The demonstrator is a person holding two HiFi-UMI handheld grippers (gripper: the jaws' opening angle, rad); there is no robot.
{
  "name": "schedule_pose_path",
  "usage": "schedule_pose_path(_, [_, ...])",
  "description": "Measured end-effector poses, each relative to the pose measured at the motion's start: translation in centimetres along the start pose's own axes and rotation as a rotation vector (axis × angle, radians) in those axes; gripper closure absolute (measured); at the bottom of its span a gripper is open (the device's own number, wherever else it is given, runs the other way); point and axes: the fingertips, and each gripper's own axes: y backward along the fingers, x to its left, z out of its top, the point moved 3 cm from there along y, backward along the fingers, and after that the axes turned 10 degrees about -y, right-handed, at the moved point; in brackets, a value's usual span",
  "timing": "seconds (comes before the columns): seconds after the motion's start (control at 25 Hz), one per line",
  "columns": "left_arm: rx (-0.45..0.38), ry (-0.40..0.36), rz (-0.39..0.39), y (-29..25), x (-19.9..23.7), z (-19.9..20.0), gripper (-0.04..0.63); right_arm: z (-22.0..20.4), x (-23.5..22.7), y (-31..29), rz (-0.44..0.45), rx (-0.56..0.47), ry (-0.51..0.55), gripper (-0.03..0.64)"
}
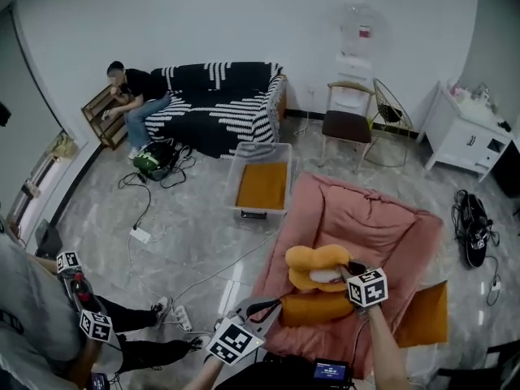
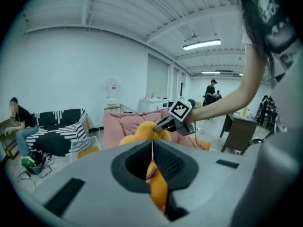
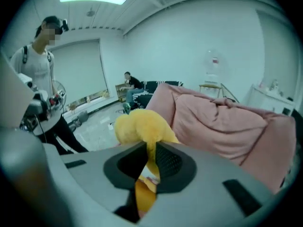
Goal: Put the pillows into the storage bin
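Observation:
A yellow plush pillow (image 1: pixel 313 260) and a flat orange pillow (image 1: pixel 313 309) lie on the pink beanbag (image 1: pixel 366 218) near me. My right gripper (image 1: pixel 348 270) is shut on the yellow pillow's right edge; in the right gripper view the yellow plush (image 3: pixel 137 124) is pinched between the jaws (image 3: pixel 150 162). My left gripper (image 1: pixel 276 305) is shut on the orange pillow's left end, with orange fabric (image 2: pixel 158 188) squeezed between its pads. The left gripper view also shows the right gripper (image 2: pixel 163 123) on the yellow pillow (image 2: pixel 142 132). The clear storage bin (image 1: pixel 240 173) stands on the floor beyond the beanbag, with an orange pillow (image 1: pixel 262 185) inside.
Another orange pillow (image 1: pixel 424 315) lies beside the beanbag at the right. A striped sofa (image 1: pixel 219 96) with a seated person, a chair (image 1: pixel 345 120) and a white cabinet (image 1: pixel 467 132) line the far wall. Cables and a power strip (image 1: pixel 140 235) cross the floor. A person (image 1: pixel 32 315) stands at the bottom left.

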Motion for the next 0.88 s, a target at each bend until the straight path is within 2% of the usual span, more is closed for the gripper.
schedule_pose_path(0.08, [-0.013,-0.025,-0.045,0.5,-1.5,-0.3,0.583,-0.4,0.6,2.7,-0.016,-0.063,-0.069,0.572])
schedule_pose_path(0.16, [-0.019,-0.041,-0.086,0.8,-2.6,-0.4,0.583,-0.7,1.5,5.4,-0.037,-0.099,-0.095,0.572])
schedule_pose_path(0.4, [-0.065,-0.066,-0.220,0.4,-5.2,2.6,0.583,-1.9,1.6,15.3,-0.150,-0.132,-0.147,0.572])
schedule_pose_path(0.72, [-0.121,-0.131,-0.423,-4.3,-14.4,6.7,0.583,-10.2,-5.9,31.6,-0.393,-0.195,-0.317,0.572])
schedule_pose_path(0.88, [-0.133,-0.161,-0.481,-7.2,-19.7,8.8,0.583,-16.0,-11.1,38.9,-0.520,-0.194,-0.399,0.572])
